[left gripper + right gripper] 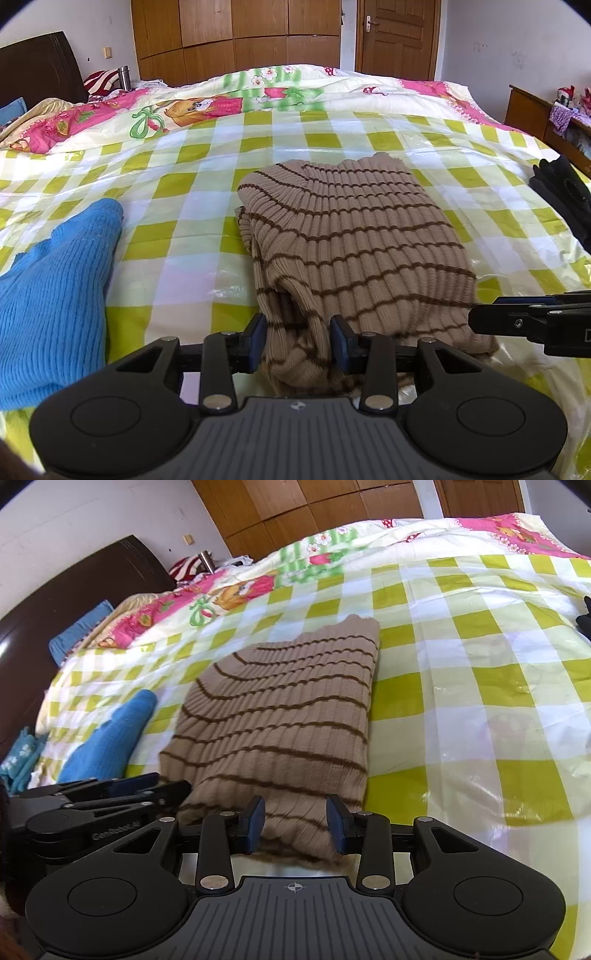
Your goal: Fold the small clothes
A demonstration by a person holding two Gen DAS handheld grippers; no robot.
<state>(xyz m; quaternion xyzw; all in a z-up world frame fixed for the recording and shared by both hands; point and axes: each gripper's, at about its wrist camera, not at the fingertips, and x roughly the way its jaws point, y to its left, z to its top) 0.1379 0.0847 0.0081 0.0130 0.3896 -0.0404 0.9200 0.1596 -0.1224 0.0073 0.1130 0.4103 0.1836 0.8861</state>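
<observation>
A tan ribbed sweater with thin brown stripes (354,236) lies folded on the green-and-white checked cover (184,236); it also shows in the right wrist view (280,716). My left gripper (298,341) stands open around the sweater's near left edge, cloth between the blue pads. My right gripper (295,821) stands open around the near right edge in the same way. The right gripper's body shows at the right of the left wrist view (532,325). The left gripper's body shows at the lower left of the right wrist view (99,805).
A blue knit garment (51,291) lies left of the sweater, also seen in the right wrist view (110,738). A dark garment (561,192) lies at the far right. A pink cartoon quilt (184,110) is bunched at the bed's far side. A wooden wardrobe (236,37) stands behind.
</observation>
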